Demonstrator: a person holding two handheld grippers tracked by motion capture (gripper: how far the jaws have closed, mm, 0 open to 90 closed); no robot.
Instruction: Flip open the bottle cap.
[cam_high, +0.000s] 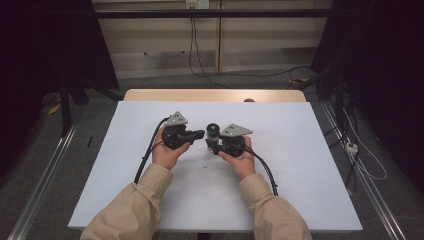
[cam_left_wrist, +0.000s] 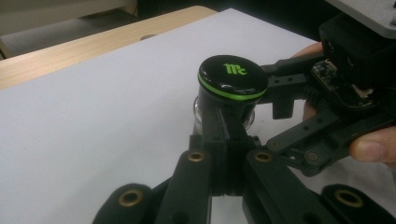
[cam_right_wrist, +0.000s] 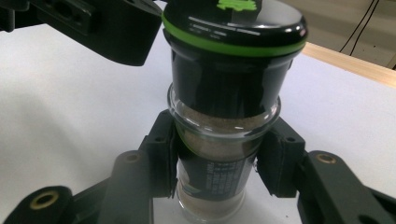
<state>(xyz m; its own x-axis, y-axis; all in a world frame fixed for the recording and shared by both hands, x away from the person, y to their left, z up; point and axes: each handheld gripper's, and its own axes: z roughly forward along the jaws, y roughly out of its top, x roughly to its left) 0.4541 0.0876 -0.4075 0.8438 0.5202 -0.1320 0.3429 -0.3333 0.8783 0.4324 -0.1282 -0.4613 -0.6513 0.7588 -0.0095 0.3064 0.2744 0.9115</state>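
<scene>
A small glass spice jar (cam_high: 213, 131) holds brown powder under a black cap with a green ring (cam_left_wrist: 232, 77). It stands upright near the middle of the white table. My right gripper (cam_right_wrist: 217, 158) is shut on the jar's glass body (cam_right_wrist: 224, 140), one pad on each side below the cap. My left gripper (cam_left_wrist: 225, 126) comes in from the left in the high view (cam_high: 199, 134). Its jaws are shut together with nothing between them, their tips right at the side of the cap.
A white sheet (cam_high: 300, 165) covers the table, with a wooden strip (cam_high: 215, 95) along the far edge. Tiny specks (cam_high: 204, 162) lie just in front of the jar. Cables trail from both grippers toward the near edge. Dark curtains and floor cables surround the table.
</scene>
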